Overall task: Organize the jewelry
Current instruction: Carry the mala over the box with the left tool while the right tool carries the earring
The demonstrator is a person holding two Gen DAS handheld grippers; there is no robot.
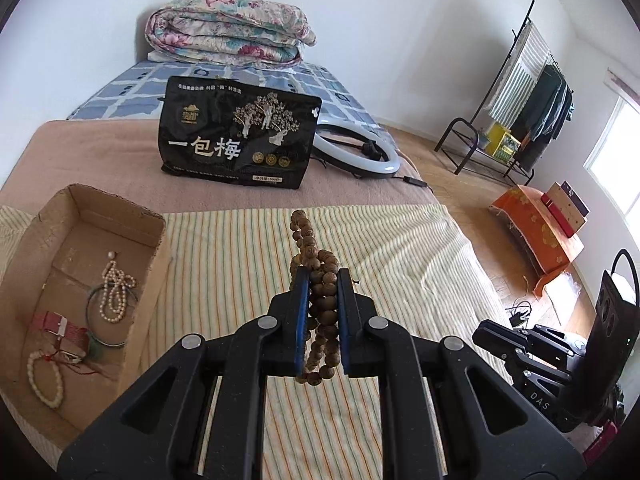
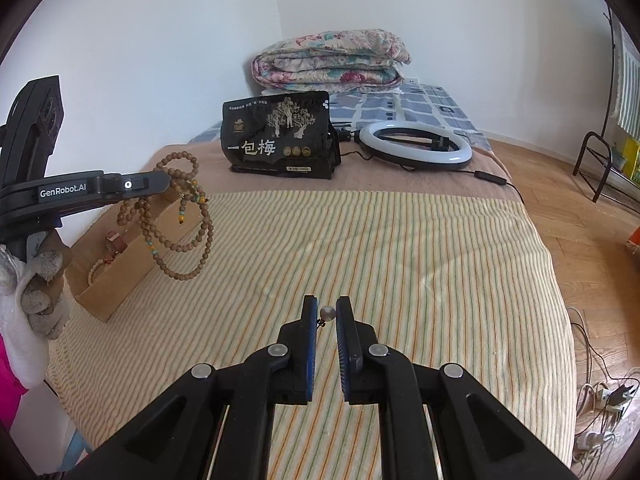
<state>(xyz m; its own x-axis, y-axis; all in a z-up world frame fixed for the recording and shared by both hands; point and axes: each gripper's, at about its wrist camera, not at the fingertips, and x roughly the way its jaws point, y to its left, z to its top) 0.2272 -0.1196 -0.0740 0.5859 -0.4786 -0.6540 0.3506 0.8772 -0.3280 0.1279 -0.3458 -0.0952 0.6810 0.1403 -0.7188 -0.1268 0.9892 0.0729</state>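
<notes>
While the left claw [image 1: 323, 280] hangs above the striped cloth [image 1: 400, 248] on the bed, we see its blue pads clamped on a long strand of wooden beads [image 1: 320, 300]; in the right wrist view the same strand [image 2: 188, 216] dangles in several loops from the claw's tip, clear of the cloth, with a few turquoise and yellow beads among the brown ones. We note a gloved hand [image 2: 42, 292] on the left claw's handle.

The right claw [image 2: 327, 314] has its pads drawn nearly together on a small pale pearl-like bead [image 2: 328, 313] with a dark bit of fitting beside it; we cannot tell what hangs below it.

The cardboard box [image 1: 120, 208] sits at the left edge of the striped cloth. Inside it we record a white pearl strand [image 1: 114, 292], a thin dark bangle [image 1: 105, 316], a red strap [image 1: 60, 326] and a white bead bracelet [image 1: 44, 380], all lying on the box floor.

Behind the cloth, a black snack bag [image 1: 240, 136] stands upright on the brown blanket, a ring light [image 1: 356, 152] lying just beside it. A folded floral quilt [image 1: 228, 32] rests at the far end of the bed
</notes>
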